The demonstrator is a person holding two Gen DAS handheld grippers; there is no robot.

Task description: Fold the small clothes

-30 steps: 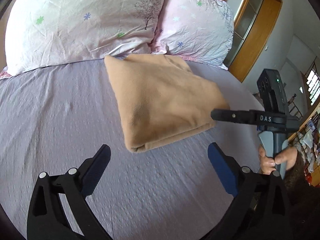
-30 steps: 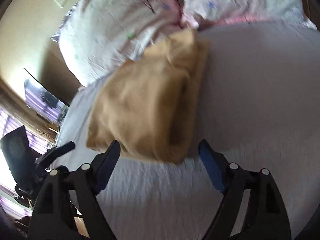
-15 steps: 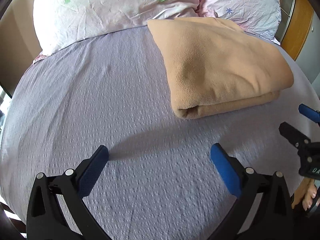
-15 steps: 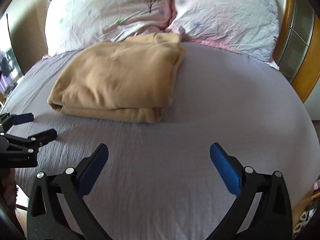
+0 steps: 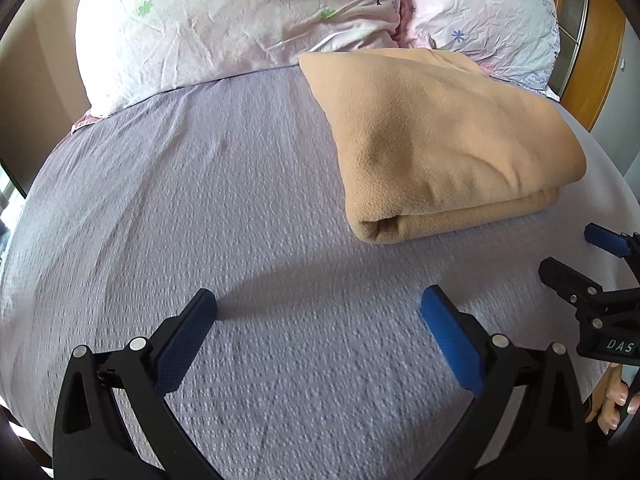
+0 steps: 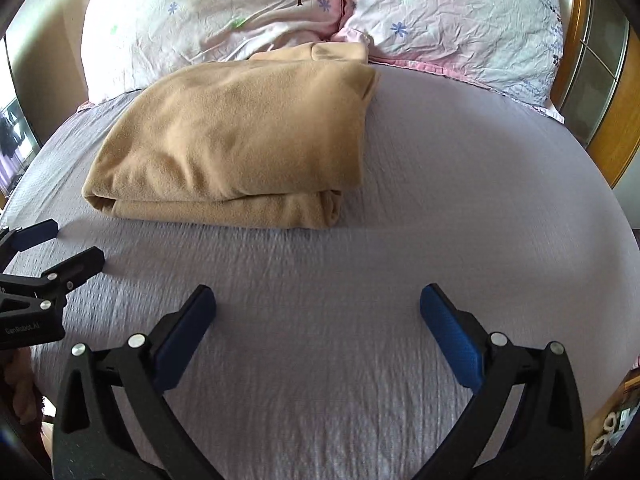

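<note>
A tan fleece garment (image 5: 436,140) lies folded in a thick rectangle on the lilac bed sheet (image 5: 200,200), its far end against the pillows. It also shows in the right wrist view (image 6: 240,140). My left gripper (image 5: 318,320) is open and empty, above bare sheet in front of the garment's near left corner. My right gripper (image 6: 318,316) is open and empty, above bare sheet in front of the garment's near right corner. Each gripper shows at the edge of the other's view, the right one (image 5: 576,256) and the left one (image 6: 60,246).
Two pale floral pillows (image 5: 240,24) (image 6: 460,20) lie at the head of the bed. A wooden frame with glass (image 6: 600,80) stands beyond the bed's right side. The sheet (image 6: 480,200) drops away at the right edge.
Both grippers have drawn back from the folded garment toward the near side of the bed and stand open. The garment lies still, folded.
</note>
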